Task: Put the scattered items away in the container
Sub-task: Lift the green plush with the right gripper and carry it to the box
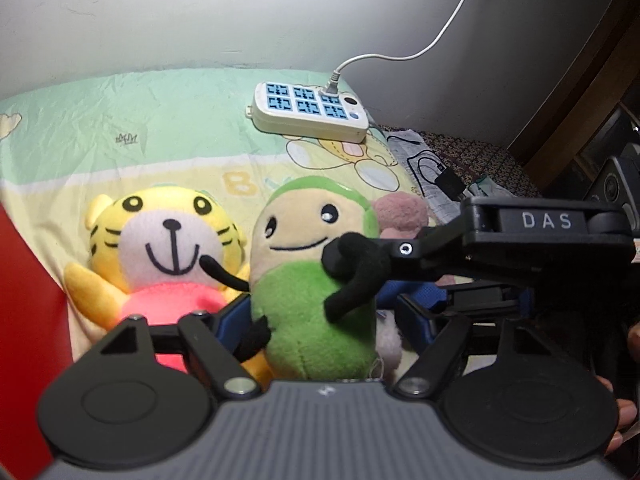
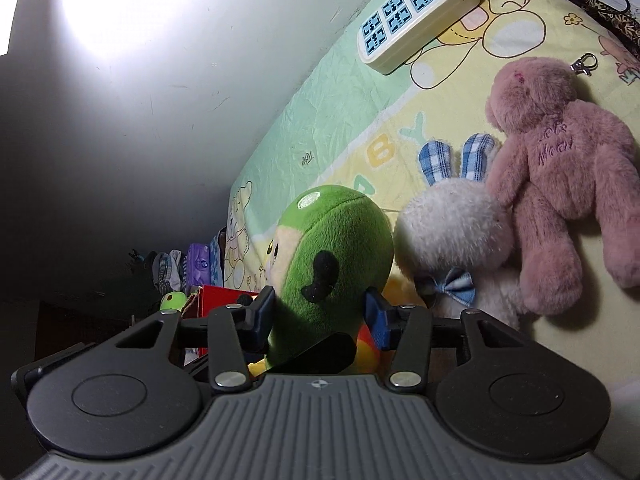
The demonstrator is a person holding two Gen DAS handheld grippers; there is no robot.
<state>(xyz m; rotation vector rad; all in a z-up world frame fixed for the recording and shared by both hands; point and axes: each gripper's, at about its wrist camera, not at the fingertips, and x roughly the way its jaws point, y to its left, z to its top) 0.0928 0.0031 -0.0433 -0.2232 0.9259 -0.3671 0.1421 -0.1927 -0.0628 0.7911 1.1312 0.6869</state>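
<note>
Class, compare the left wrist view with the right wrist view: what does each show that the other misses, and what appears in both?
Only the left wrist view shows the yellow tiger plush lying face up, and the right tongs reaching in from the right to the green plush's side.

Only the right wrist view shows the white bunny plush with blue checked ears, the whole pink bear plush and the red box.

Both show the green plush between blue pads, the power strip, and the cartoon bedsheet.

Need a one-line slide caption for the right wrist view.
Right tool closed around the green plush toy on the cartoon bedsheet, white bunny and pink bear alongside.
</note>
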